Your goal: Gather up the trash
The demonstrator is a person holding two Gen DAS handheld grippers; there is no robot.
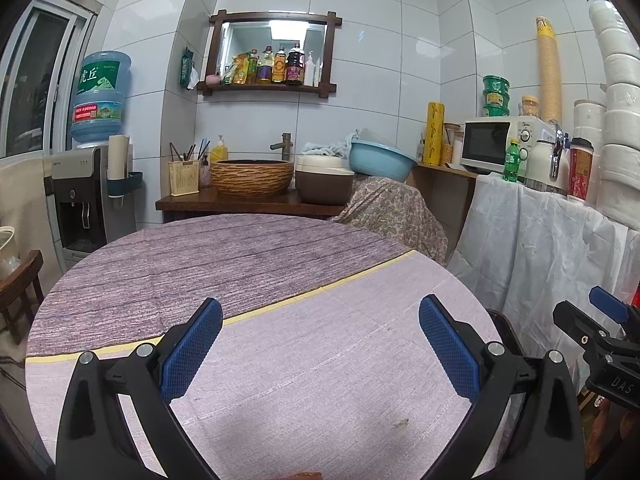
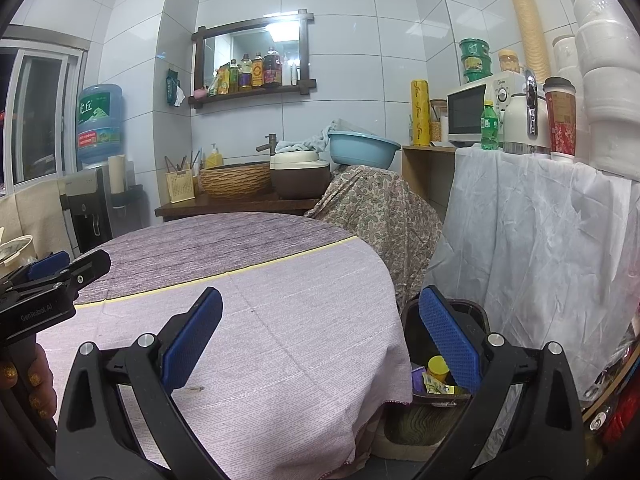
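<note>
My left gripper (image 1: pixel 320 340) is open and empty over the round table (image 1: pixel 280 264), which wears a purple and pink cloth. A small brown crumb (image 1: pixel 401 423) lies on the cloth near the front. My right gripper (image 2: pixel 320 336) is open and empty, held over the table's right edge. Below it, beside the table, stands a dark trash bin (image 2: pixel 476 312) that holds a yellow cap (image 2: pixel 437 366) and wrappers (image 2: pixel 438 388). The crumb also shows in the right wrist view (image 2: pixel 195 388). Each gripper appears at the edge of the other's view.
A sink counter (image 1: pixel 240 202) with a woven basin and a pot stands behind the table. A draped stand (image 1: pixel 540 240) with a microwave, bottles and paper rolls is at the right. A water dispenser (image 1: pixel 88 200) and a wooden chair (image 1: pixel 20 284) are at the left.
</note>
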